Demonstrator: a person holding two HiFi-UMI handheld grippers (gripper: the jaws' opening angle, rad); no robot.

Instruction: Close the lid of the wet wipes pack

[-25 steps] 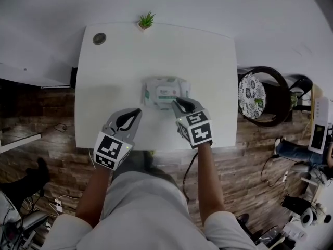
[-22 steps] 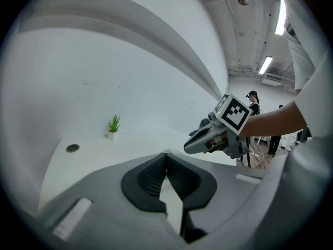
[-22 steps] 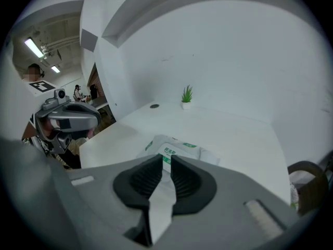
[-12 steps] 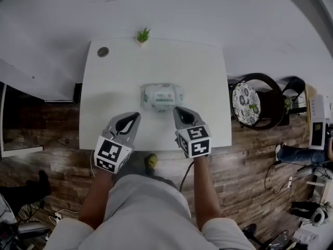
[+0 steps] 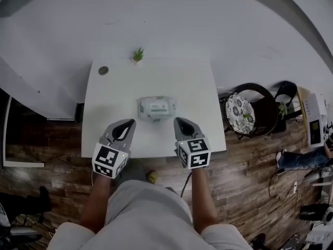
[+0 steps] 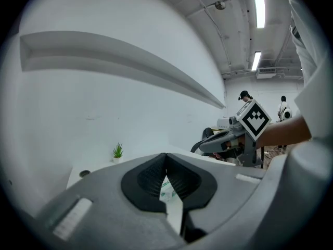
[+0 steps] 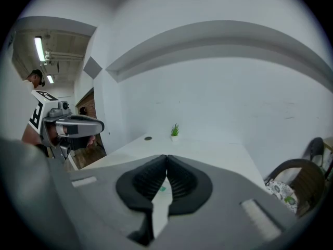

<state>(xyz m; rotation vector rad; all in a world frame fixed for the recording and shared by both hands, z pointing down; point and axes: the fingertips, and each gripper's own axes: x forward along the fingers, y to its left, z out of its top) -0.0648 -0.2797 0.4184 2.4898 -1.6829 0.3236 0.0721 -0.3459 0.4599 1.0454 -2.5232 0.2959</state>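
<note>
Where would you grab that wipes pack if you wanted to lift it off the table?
Likely from above, jaws spanning its shorter front-to-back width at the middle. The pack lies flat on the table, long side running left to right, so that span is narrowest.

The left gripper (image 5: 129,122) and right gripper (image 5: 179,121) have grey moulded shells, black ribbed fingers (image 6: 151,177) and a cube (image 5: 110,160) of black-and-white square markers each. The person wears a pale grey top (image 5: 143,202) with short sleeves (image 5: 67,234).
</note>
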